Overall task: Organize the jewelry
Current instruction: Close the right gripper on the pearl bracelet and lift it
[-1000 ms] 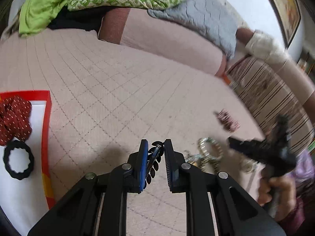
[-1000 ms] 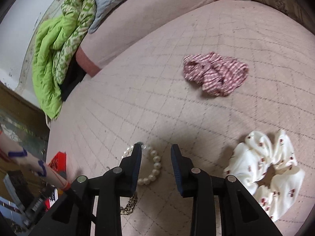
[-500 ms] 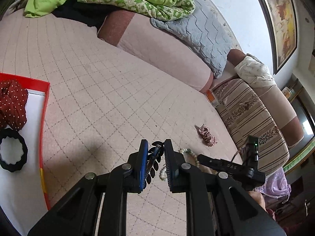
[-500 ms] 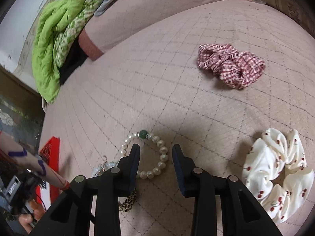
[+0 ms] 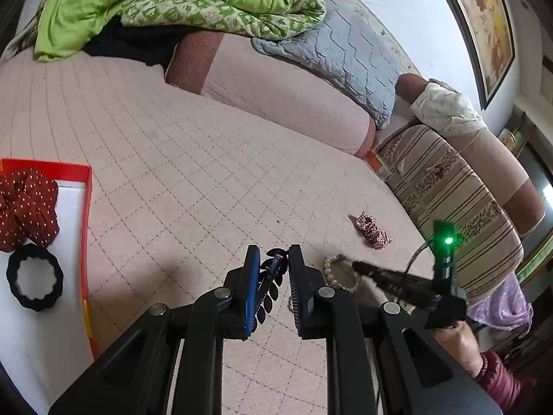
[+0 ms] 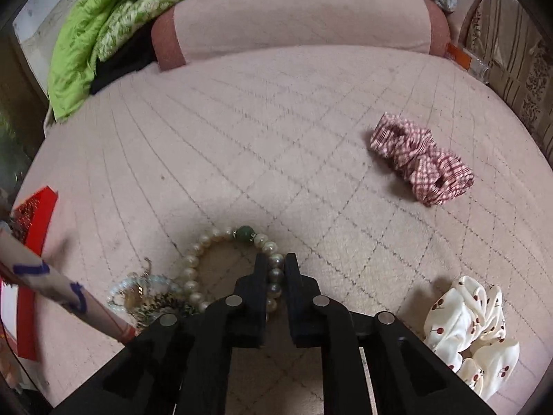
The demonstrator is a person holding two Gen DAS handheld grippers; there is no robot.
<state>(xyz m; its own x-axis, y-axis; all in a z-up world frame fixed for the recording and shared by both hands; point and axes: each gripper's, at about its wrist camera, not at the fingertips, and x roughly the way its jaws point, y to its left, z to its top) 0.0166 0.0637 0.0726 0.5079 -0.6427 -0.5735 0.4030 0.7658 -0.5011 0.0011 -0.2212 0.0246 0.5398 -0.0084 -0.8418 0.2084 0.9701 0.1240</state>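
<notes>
Now right gripper (image 6: pixel 275 271) pinches pearl bracelet (image 6: pixel 231 266); left gripper (image 5: pixel 273 276) clamps black hair clip (image 5: pixel 271 283).

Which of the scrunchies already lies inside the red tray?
The dark red scrunchie with white dots, resting in the red tray. The red checked scrunchie and the white cherry-print scrunchie lie out on the bedcover.

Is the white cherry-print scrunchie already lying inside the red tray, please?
No, the white cherry-print scrunchie lies on the pink quilted cover at the lower right, while the red tray sits far off at the left edge.
</notes>
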